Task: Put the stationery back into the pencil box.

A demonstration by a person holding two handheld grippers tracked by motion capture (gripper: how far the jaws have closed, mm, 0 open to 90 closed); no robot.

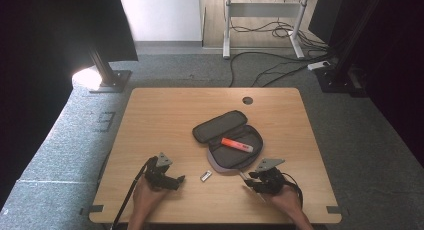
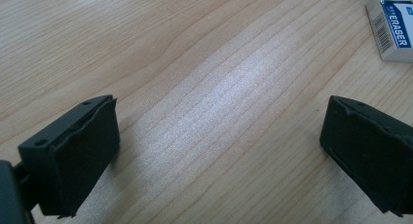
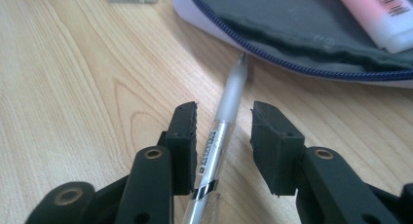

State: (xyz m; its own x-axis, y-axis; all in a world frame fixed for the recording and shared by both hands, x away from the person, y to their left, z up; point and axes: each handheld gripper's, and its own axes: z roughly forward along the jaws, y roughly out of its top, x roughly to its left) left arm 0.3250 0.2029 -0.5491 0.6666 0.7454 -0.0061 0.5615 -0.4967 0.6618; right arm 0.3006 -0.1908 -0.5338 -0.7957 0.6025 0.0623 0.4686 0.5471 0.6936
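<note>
A clear pen with a frosted cap lies on the wooden table, its tip pointing at the open dark pencil case. My right gripper straddles the pen low over the table. One pad sits close beside the barrel and the other stands off with a gap, so the gripper is open. A pink-orange tube rests inside the case. My left gripper hovers wide open over bare wood, with nothing between its jaws. In the high view the left gripper is near the front left and the right gripper sits just in front of the case.
A white eraser in a blue-printed sleeve lies between the two grippers, seen again as the eraser at the upper right of the left gripper view. A cable hole marks the table's far side. Floor cables and desk legs lie beyond.
</note>
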